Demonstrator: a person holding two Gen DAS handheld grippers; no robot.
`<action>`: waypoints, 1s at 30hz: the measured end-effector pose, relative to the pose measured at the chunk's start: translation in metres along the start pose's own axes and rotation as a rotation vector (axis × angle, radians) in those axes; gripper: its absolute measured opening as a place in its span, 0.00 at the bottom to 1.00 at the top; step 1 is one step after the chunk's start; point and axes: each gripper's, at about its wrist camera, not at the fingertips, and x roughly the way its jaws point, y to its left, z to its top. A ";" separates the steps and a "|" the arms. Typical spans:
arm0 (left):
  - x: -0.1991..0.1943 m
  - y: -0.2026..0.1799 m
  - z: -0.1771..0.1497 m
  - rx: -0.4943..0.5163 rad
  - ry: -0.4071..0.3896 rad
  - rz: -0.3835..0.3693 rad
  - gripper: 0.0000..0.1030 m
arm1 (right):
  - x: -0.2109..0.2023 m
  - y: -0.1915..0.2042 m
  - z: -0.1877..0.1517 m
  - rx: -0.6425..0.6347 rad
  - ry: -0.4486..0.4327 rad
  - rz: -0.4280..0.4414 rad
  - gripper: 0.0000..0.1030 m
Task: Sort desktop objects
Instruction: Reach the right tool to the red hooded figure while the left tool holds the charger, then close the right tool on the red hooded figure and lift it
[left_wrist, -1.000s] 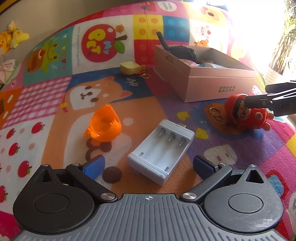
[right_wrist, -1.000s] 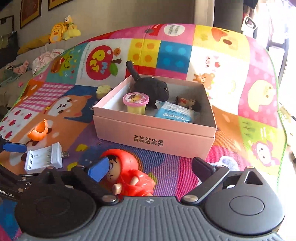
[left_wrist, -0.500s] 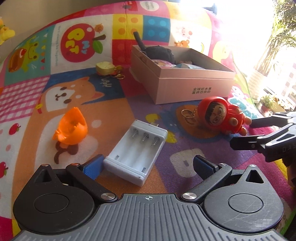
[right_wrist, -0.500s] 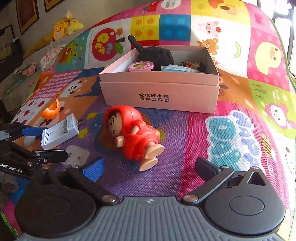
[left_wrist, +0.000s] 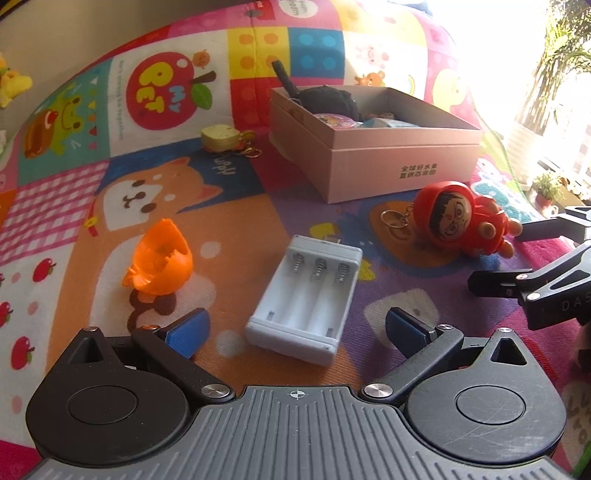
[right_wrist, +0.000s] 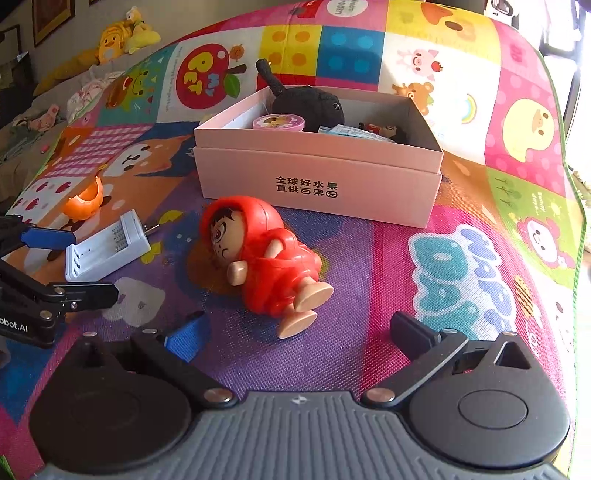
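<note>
A white battery holder (left_wrist: 306, 295) lies on the play mat just ahead of my open, empty left gripper (left_wrist: 295, 328); it also shows in the right wrist view (right_wrist: 107, 249). A red hooded doll keychain (right_wrist: 266, 258) lies on its side just ahead of my open, empty right gripper (right_wrist: 295, 332); it also shows in the left wrist view (left_wrist: 461, 225). An orange toy shell (left_wrist: 160, 258) lies left of the holder. A yellow keychain (left_wrist: 221, 138) lies farther back. The pink box (right_wrist: 317, 181) holds a black plush (right_wrist: 306, 107), a pink-lidded cup and other small items.
The colourful play mat (right_wrist: 461, 258) covers the whole surface and drops off at the right edge. Plush toys (right_wrist: 122, 33) and clothes lie beyond the mat at the far left. Potted plants (left_wrist: 546, 184) stand by a bright window on the right.
My right gripper has pulled back from the red doll, which now lies free on the mat ahead of it. My left gripper has shifted a little, keeping the battery holder between its fingers' line.
</note>
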 end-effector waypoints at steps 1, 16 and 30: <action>0.000 0.006 0.000 -0.001 -0.001 0.023 1.00 | 0.000 0.001 -0.001 -0.005 -0.003 -0.004 1.00; 0.010 0.027 0.021 -0.130 -0.010 0.042 1.00 | 0.000 0.005 -0.002 -0.008 -0.014 -0.012 1.00; 0.043 0.013 0.040 -0.079 -0.049 0.037 0.92 | -0.001 0.004 -0.002 -0.009 -0.015 -0.011 1.00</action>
